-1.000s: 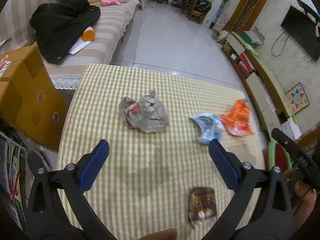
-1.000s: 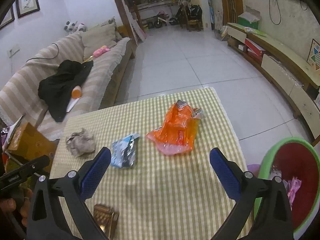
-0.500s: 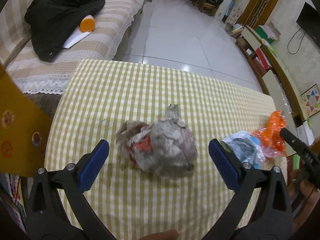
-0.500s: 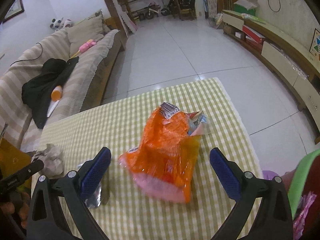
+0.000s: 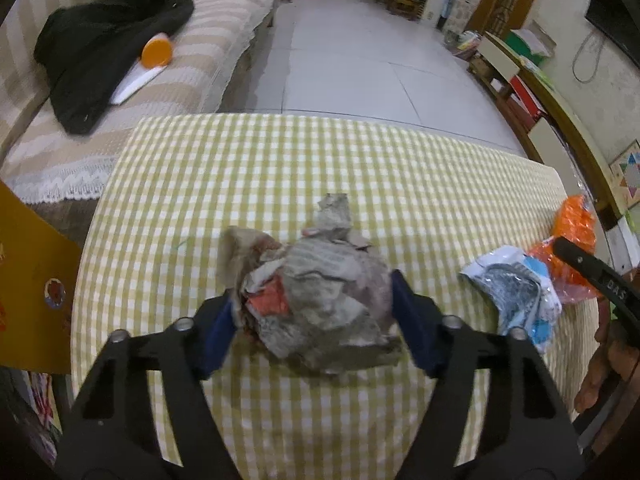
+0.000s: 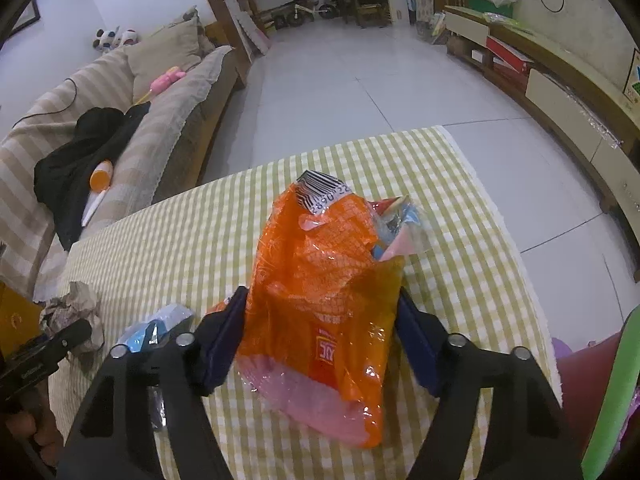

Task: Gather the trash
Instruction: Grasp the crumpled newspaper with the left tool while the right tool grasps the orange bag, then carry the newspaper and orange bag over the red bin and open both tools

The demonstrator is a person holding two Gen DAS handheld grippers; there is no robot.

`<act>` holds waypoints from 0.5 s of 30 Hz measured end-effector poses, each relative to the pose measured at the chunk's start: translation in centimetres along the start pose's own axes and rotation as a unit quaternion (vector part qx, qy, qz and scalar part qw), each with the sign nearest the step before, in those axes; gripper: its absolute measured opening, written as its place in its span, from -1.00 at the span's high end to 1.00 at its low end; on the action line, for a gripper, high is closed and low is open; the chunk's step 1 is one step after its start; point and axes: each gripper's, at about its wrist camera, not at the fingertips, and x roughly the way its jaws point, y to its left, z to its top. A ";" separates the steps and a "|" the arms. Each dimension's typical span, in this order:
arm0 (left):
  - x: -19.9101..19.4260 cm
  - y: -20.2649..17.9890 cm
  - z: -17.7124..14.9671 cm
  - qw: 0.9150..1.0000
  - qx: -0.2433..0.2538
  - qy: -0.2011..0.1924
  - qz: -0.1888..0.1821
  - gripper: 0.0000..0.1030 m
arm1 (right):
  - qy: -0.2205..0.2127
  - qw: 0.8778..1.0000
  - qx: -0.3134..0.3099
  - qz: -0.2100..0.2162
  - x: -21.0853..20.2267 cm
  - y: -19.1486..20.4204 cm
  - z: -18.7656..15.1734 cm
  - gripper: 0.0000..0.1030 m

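The checked counter [image 5: 280, 168] is seen across both frames, with a green-rimmed bin [image 6: 612, 392] at lower right. At frame centre, the orange wrapper [image 6: 324, 280] is clamped by the right gripper [image 6: 320, 336] jaws and the crumpled paper wad [image 5: 316, 300] by the left gripper [image 5: 312, 320] jaws. Neither is binned yet, and the blue wrapper [image 5: 516, 292] at right is left ungrasped.

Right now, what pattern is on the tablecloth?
A yellow-green and white check on the tablecloth, clearest in the left wrist view.

Bare checked tablecloth [image 5: 280, 168] beyond the crumpled newspaper [image 5: 316, 296]; blue wrapper [image 5: 516, 292] crowds its right.
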 end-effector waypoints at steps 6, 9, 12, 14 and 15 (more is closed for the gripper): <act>-1.0 -1.0 -0.2 1.000 0.013 -0.002 -0.014 -0.02 | -0.009 1.000 -0.001 0.010 -1.6 -0.1 -0.3 -0.20; -2.0 -1.0 -0.3 1.000 0.010 -0.007 -0.015 -0.02 | -0.016 1.000 0.000 0.013 -2.9 0.1 -0.2 -0.19; -3.3 -0.9 -0.4 1.000 0.008 -0.014 -0.015 -0.01 | -0.023 1.000 0.000 0.017 -4.4 0.3 -0.1 -0.19; -4.5 -0.8 -0.4 1.000 0.008 -0.020 -0.015 -0.01 | -0.028 0.999 -0.001 0.021 -5.7 0.5 -0.2 -0.19; -5.3 -0.8 -0.5 1.000 0.008 -0.024 -0.016 -0.01 | -0.030 0.999 -0.002 0.023 -6.3 0.7 -0.2 -0.19</act>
